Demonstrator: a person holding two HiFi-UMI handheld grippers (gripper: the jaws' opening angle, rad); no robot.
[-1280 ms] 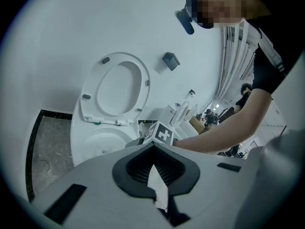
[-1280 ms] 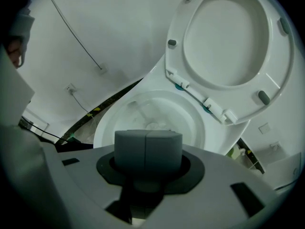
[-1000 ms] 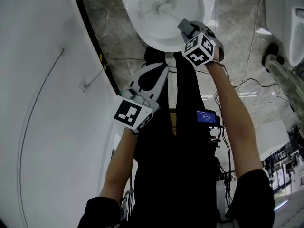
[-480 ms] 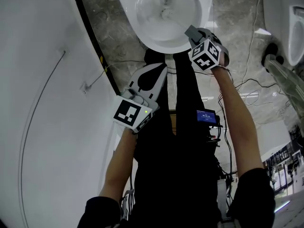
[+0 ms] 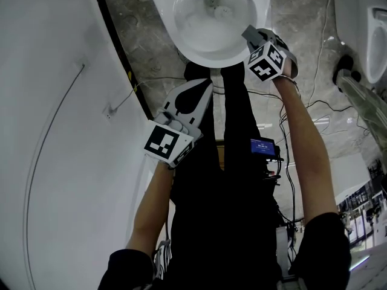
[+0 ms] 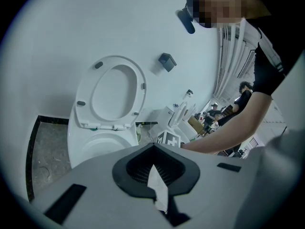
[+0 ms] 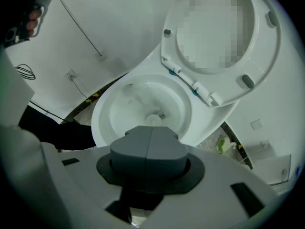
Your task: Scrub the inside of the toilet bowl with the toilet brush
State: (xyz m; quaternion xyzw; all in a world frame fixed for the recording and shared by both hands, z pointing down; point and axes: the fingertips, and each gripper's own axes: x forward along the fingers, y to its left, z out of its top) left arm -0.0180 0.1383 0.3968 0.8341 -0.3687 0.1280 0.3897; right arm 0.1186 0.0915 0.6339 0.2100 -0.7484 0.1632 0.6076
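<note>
White ceramic toilet bowl (image 5: 190, 48) stands with its seat (image 6: 85, 97) raised. Right gripper (image 5: 250, 34) is at the bowl's rim, jaws clamped on the toilet brush (image 7: 153, 119), whose head is low inside the bowl. Left gripper (image 5: 204, 84) hangs short of the bowl, jaws together, empty.

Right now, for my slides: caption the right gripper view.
Right gripper, shut on the brush, over the open toilet bowl.

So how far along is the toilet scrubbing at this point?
Done: the seat is raised and the toilet brush head sits at the bottom of the toilet bowl. In hand: the right gripper is shut on the brush handle; the left gripper hangs shut and empty, away from the toilet. Left: greyish smears on the bowl's wall suggest more scrubbing.
</note>
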